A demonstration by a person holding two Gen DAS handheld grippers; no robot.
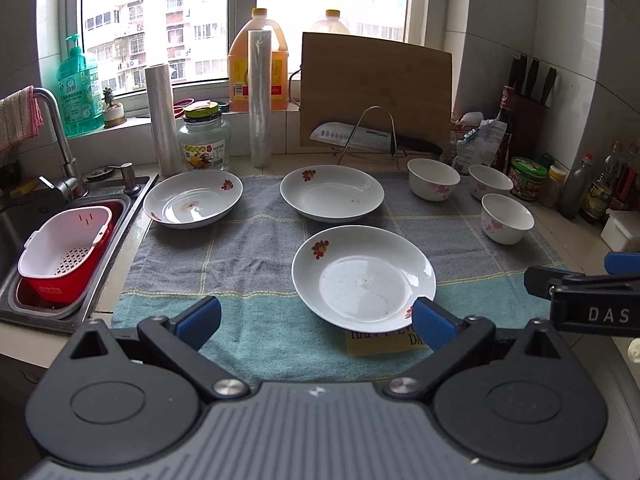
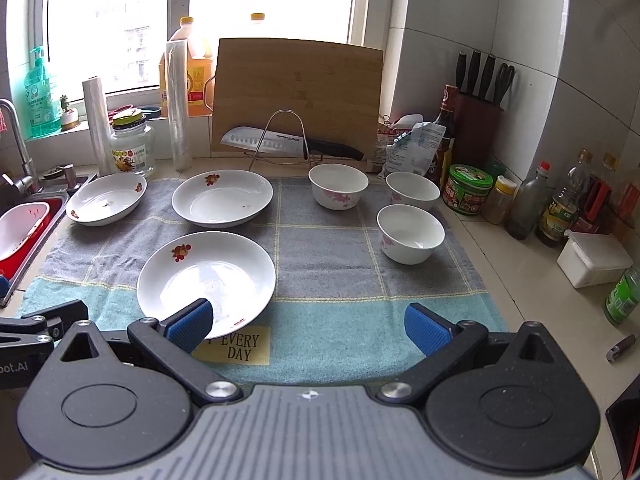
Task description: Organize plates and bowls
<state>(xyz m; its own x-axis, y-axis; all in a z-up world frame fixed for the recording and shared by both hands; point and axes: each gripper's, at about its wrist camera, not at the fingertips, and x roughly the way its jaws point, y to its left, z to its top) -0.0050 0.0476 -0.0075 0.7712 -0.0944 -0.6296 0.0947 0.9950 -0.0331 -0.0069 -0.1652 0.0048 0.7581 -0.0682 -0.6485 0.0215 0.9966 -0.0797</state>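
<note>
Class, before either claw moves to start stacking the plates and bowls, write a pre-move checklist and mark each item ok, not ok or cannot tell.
1. Left claw open and empty: ok.
2. Right claw open and empty: ok.
3. Three plates apart, none stacked; nearest plate, middle plate, sink-side plate: ok.
4. Three bowls upright, apart, like the nearest bowl: ok.
5. Plates clean: not ok, specks show.
6. Sink-side plate fully on the towel: cannot tell.
</note>
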